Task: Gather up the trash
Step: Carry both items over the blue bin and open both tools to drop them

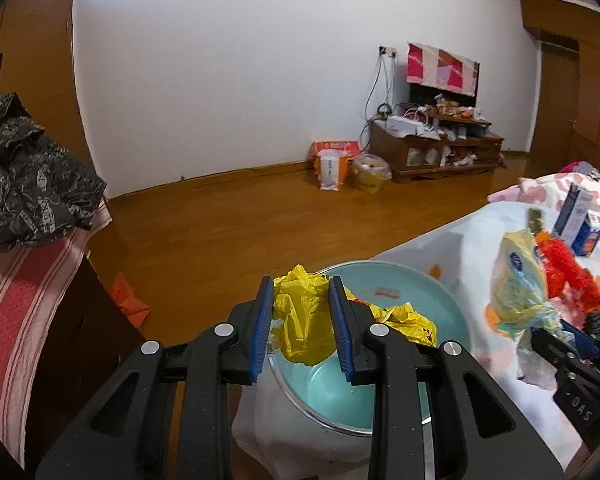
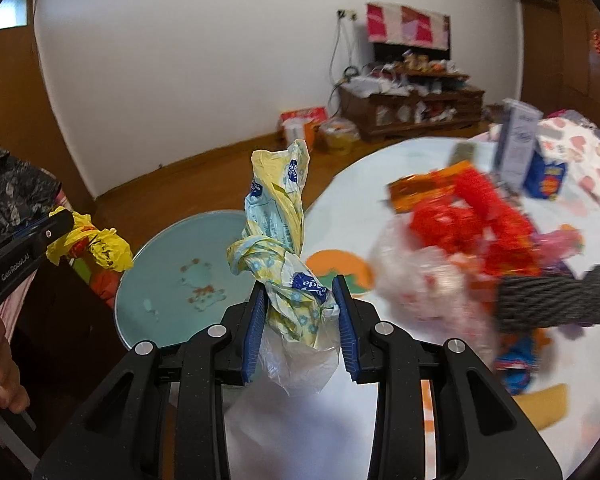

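Note:
My left gripper [image 1: 302,320] is shut on a crumpled yellow plastic wrapper [image 1: 300,320] and holds it over the near rim of a light blue basin [image 1: 432,300]. The wrapper also shows in the right wrist view [image 2: 96,244], left of the basin [image 2: 172,276]. My right gripper [image 2: 300,322] is shut on a twisted pale yellow and blue plastic bag [image 2: 280,248], held above the table to the right of the basin. That bag shows in the left wrist view [image 1: 520,280]. More trash lies on the table: red wrappers [image 2: 468,216] and a clear bag [image 2: 420,276].
A white patterned tablecloth [image 2: 340,420] covers the table. A blue and white carton [image 2: 520,144] stands at its far side, and a dark mesh piece [image 2: 552,300] lies at right. A striped surface with dark clothing [image 1: 20,184] is at left. Wooden floor [image 1: 260,220] lies beyond.

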The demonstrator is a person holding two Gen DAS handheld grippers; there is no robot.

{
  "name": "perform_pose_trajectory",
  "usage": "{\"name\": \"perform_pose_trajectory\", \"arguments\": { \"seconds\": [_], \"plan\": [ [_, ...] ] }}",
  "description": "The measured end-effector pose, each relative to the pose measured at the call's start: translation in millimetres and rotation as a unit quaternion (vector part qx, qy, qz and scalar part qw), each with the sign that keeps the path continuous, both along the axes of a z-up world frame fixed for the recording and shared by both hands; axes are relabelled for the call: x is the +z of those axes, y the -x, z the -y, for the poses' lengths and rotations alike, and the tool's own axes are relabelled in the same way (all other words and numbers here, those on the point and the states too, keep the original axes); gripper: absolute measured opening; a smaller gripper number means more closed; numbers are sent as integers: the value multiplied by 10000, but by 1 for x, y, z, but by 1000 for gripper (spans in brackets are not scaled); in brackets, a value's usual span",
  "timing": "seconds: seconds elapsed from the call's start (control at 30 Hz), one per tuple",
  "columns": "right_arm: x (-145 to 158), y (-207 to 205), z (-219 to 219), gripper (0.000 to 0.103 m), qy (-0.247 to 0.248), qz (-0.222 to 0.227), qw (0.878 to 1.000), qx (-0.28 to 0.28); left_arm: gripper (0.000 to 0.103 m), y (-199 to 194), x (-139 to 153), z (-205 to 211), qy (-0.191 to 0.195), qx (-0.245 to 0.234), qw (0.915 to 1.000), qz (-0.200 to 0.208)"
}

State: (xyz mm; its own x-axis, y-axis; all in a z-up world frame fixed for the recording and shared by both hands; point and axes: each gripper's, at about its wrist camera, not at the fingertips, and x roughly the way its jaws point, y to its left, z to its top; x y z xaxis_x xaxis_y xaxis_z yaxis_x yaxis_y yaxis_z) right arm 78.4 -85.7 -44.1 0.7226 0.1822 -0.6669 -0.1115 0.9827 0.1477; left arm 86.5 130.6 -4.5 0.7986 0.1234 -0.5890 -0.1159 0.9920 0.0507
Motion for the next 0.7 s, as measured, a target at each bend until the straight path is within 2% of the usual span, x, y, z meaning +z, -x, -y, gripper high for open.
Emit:
{"name": "perform_pose_trajectory", "arguments": {
  "seconds": [0.3, 0.7],
  "plan": [
    [-28, -29, -43, 34, 75, -460, 9983, 354, 29, -13, -26, 6, -142, -39, 9994, -309],
    [-46, -43, -53, 42, 73, -680, 9959, 585, 31, -24, -46, 4, -220, -21, 9978, -617]
  ]
}}
